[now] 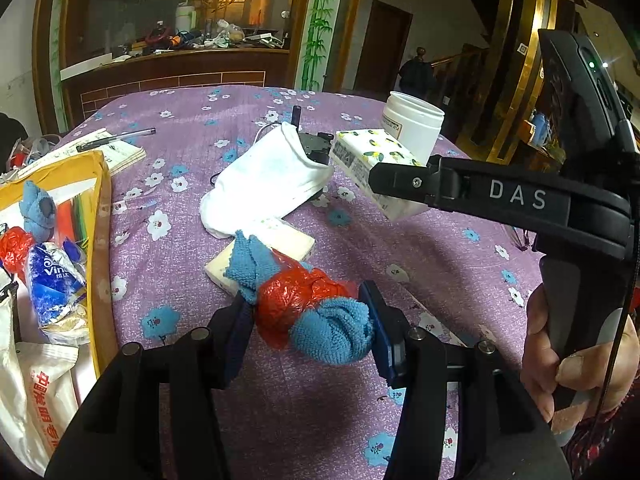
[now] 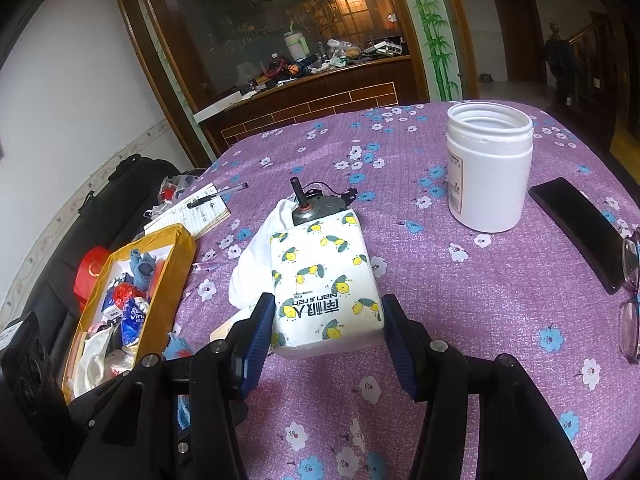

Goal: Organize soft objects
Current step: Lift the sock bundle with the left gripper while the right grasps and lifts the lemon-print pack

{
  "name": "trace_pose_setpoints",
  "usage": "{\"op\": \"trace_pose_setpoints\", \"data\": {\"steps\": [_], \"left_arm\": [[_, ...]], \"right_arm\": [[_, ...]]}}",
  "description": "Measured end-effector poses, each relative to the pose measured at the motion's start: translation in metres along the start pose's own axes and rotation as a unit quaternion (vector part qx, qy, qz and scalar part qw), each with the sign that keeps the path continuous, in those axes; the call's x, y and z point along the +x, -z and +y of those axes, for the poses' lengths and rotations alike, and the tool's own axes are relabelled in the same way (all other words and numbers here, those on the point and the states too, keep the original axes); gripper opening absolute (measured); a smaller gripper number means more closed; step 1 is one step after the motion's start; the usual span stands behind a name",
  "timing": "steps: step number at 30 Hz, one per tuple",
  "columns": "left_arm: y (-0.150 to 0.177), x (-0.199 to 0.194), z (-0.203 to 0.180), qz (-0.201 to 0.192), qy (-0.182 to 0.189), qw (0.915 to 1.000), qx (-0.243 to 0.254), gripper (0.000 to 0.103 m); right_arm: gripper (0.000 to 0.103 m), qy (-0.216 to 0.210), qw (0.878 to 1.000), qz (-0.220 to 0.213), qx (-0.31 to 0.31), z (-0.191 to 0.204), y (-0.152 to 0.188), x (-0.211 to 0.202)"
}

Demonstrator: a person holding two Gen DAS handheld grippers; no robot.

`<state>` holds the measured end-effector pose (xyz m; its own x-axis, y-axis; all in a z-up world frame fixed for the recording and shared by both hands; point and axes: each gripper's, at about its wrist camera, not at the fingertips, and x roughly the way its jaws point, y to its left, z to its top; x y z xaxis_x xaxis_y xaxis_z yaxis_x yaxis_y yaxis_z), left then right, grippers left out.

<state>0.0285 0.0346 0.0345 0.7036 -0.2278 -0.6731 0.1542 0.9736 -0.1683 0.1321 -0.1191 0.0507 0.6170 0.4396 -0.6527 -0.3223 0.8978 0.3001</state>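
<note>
The left gripper [image 1: 310,326] is clamped on a bundle [image 1: 316,312]: a blue terry cloth twisted up with crinkled red plastic film, its free blue end flopping forward over a flat white pack [image 1: 280,248] that lies on the purple flowered tablecloth [image 1: 420,248]. The right gripper [image 2: 328,324] is clamped on a tissue pack [image 2: 324,280], a soft white block printed with yellow lemons and dark lettering, its sides pinched by the blue pads [image 2: 260,328]; in the left view the pack hangs clear above the cloth. Beyond it a white sock [image 1: 264,184] lies draped partly over a small motor [image 2: 316,204], so only the motor's shaft and top plate show. A yellow box [image 2: 176,252] at the table's left edge holds another blue cloth, red plastic and a blue wrapper; its near end is cut off by the frame and the contents lower down are too jumbled to make out. A white jar [image 2: 490,168] stands open well to the right, with a black case [image 2: 576,232] just beside it and glasses [image 2: 630,300] cut by the picture edge. A hand [image 1: 560,356] grips the right gripper's handle.
</note>
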Motion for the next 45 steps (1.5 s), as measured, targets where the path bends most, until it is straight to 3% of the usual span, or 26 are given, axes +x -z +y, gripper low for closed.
{"op": "trace_pose_setpoints", "data": {"steps": [24, 45], "left_arm": [[-0.008, -0.018, 0.006, -0.030, -0.027, 0.9992, -0.006, 0.050], [-0.010, -0.043, 0.017, -0.052, -0.082, 0.9953, -0.003, 0.051]], "right_arm": [[0.055, -0.011, 1.000, -0.014, -0.002, 0.005, -0.001, -0.009], [0.055, -0.027, 0.999, -0.029, -0.001, 0.009, -0.001, -0.022]]}}
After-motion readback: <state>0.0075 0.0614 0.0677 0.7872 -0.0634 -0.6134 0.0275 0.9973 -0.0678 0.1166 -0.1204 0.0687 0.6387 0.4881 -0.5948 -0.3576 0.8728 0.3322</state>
